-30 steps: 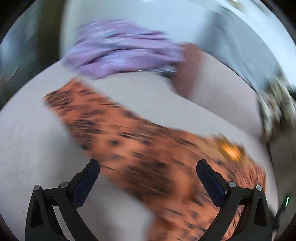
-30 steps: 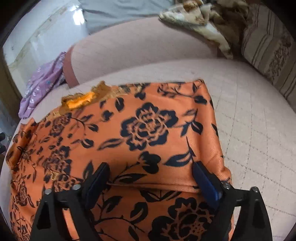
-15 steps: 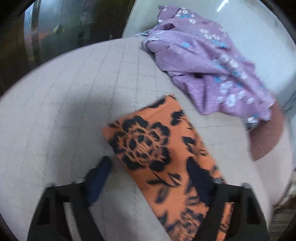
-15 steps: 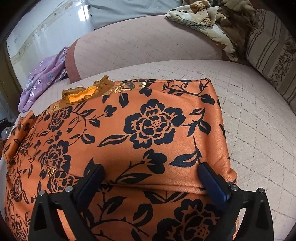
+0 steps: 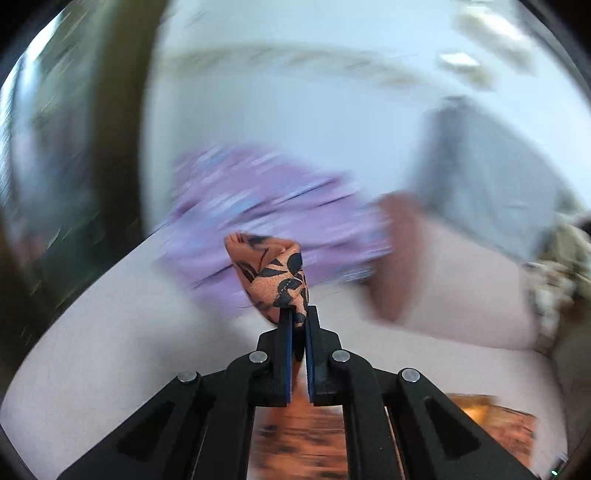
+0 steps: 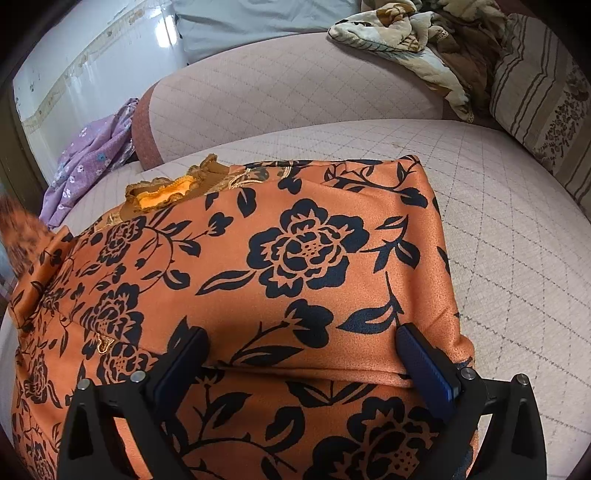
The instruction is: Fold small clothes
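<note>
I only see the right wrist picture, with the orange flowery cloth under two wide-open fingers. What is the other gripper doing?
Observer: The left gripper is shut on a corner of the orange garment.
Operator: Is that corner lying flat?
Observer: No, it sticks up bunched beyond the fingers, above the pink cushion.
Operator: What's behind it?
Observer: The purple garment, blurred, lies right behind the pinched corner.

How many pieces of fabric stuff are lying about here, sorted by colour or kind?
Orange garment with black flowers: 1
Purple flowered garment: 1
Cream and brown patterned blanket: 1
Striped cushion: 1
Pale blue-grey cloth at the back: 1
Total: 5
</note>
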`<state>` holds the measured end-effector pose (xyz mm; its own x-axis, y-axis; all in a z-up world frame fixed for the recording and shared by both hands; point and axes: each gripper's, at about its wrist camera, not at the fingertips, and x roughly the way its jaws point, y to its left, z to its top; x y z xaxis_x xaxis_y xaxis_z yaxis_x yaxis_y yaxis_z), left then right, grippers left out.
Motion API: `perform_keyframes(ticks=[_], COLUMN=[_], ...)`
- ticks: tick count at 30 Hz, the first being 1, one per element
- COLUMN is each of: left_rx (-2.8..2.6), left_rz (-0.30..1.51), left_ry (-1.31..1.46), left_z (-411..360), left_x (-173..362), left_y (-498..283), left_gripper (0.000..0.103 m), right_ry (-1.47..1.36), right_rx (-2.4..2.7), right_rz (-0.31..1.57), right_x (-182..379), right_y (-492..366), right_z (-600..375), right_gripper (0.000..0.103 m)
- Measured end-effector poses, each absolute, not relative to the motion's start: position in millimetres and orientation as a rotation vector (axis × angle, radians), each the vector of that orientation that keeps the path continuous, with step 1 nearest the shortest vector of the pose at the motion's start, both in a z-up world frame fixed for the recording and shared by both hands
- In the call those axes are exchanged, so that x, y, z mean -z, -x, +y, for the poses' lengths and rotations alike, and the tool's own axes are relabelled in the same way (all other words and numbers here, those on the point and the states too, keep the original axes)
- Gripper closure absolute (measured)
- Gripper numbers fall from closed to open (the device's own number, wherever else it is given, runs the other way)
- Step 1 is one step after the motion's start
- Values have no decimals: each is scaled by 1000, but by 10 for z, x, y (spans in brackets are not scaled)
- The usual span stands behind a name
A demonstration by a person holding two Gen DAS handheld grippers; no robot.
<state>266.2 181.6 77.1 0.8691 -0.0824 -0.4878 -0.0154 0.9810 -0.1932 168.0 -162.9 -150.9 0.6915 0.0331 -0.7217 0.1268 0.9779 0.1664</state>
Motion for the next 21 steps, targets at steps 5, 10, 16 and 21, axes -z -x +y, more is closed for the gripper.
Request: perform_keyframes(ticks=[5, 10, 16, 21], left_rx=[378, 602, 573, 388], left_rz=[441, 555, 899, 943], left_ry=[128, 89, -112, -19], left_z=[313, -973, -1584, -691], left_x=[-1324, -1019, 190, 443], left_y=[-2279, -2049, -2081, -2066], left_gripper=[97, 93, 41, 40], right_ry=[-233, -266, -332, -374], right_rx=[41, 24, -11, -34], right_rz=[797, 782, 754, 735], right_x=[1503, 1499, 1481, 1473], right_y=[-1669, -1647, -1597, -1569], right_z=[-1654, -1688, -1776, -1841], right_gripper=[0, 0, 1, 0])
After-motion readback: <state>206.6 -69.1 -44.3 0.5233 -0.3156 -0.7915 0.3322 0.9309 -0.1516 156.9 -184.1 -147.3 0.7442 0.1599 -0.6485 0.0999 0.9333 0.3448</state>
